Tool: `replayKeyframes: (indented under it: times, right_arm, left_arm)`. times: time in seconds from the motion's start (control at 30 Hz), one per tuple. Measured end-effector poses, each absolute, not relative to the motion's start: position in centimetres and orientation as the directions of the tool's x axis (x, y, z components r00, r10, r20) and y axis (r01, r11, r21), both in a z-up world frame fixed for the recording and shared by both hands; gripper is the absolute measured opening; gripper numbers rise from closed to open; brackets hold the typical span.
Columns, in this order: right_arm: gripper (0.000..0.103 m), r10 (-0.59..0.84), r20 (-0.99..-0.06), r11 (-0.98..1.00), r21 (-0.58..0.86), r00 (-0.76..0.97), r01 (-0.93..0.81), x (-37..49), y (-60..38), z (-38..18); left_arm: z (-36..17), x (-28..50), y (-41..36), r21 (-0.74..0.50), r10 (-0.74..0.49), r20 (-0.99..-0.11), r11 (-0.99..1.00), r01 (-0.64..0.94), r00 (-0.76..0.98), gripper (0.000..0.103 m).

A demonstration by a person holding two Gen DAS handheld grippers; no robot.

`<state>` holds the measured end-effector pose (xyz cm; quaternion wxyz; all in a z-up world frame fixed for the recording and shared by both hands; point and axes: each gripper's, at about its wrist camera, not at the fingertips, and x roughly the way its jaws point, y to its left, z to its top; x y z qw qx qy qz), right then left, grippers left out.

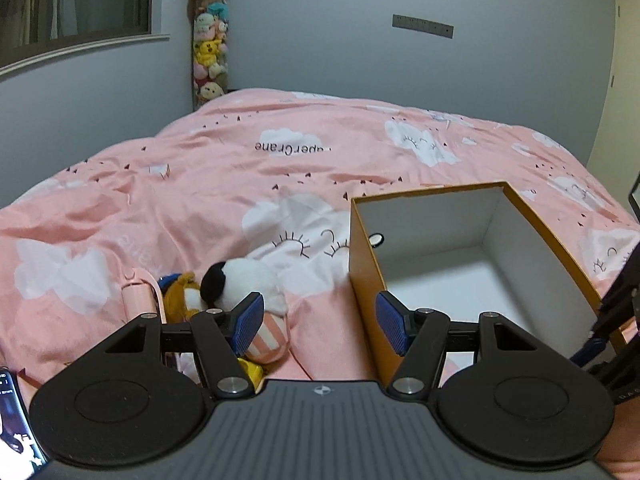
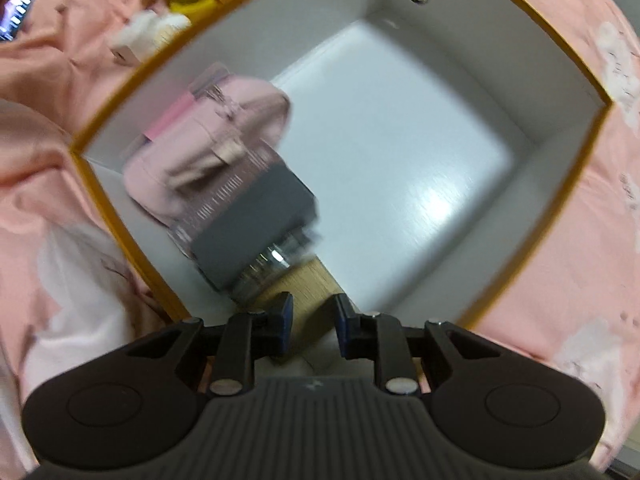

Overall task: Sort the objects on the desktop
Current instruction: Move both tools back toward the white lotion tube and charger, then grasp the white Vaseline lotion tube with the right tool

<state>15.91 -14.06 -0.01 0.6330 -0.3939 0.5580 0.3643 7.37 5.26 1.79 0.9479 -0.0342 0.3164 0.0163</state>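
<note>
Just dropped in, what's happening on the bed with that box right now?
A person with a gripper in each hand is sorting things into an orange box on a pink bedspread. The right gripper points down into the box, with a wooden-handled brush and a pink item between or just beyond its jaws; the blur hides whether it grips. The left gripper is open and empty beside a plush dog waiting outside the box.

Open orange box and the things to sort, on a pink bed cover

The orange box (image 1: 362, 276) stands upright, white inside; a blurred pink and grey item (image 2: 224, 168) is inside by its wall. A panda plush (image 1: 240, 280) lies just beside the box.
</note>
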Motion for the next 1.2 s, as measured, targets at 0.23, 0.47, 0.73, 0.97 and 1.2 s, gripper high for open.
replayKeyframes:
  times: [0.23,0.47,0.73,0.97,1.2]
  right_arm:
    - [0.023,0.022,-0.993,0.408,-0.100,0.119,-0.908,15.6,-13.9,0.2]
    - [0.024,0.197,-0.950,0.443,-0.135,0.244,-0.886,14.3,-12.4,3.7]
    - [0.024,0.400,-0.889,0.319,-0.094,0.224,-0.943,12.3,-6.1,4.9]
    - [0.033,0.361,-0.915,0.089,-0.156,0.177,-0.984,9.2,0.1,1.3]
    - [0.041,0.255,-0.943,-0.132,-0.255,0.216,-0.958,6.7,2.6,-2.8]
  left_arm:
    - [1.2,7.0,7.2,-0.106,-0.049,-0.672,0.994,-0.031,0.739,0.073]
    - [0.8,5.8,10.3,-0.075,-0.008,-0.732,0.995,-0.069,0.681,0.073]
    - [0.0,5.1,12.1,-0.026,0.026,-0.797,0.997,-0.077,0.604,0.073]
    - [-1.1,4.6,11.3,0.031,0.046,-0.829,0.999,-0.037,0.558,0.073]
    - [-2.2,4.1,11.8,0.052,0.063,-0.851,0.998,-0.035,0.521,0.073]
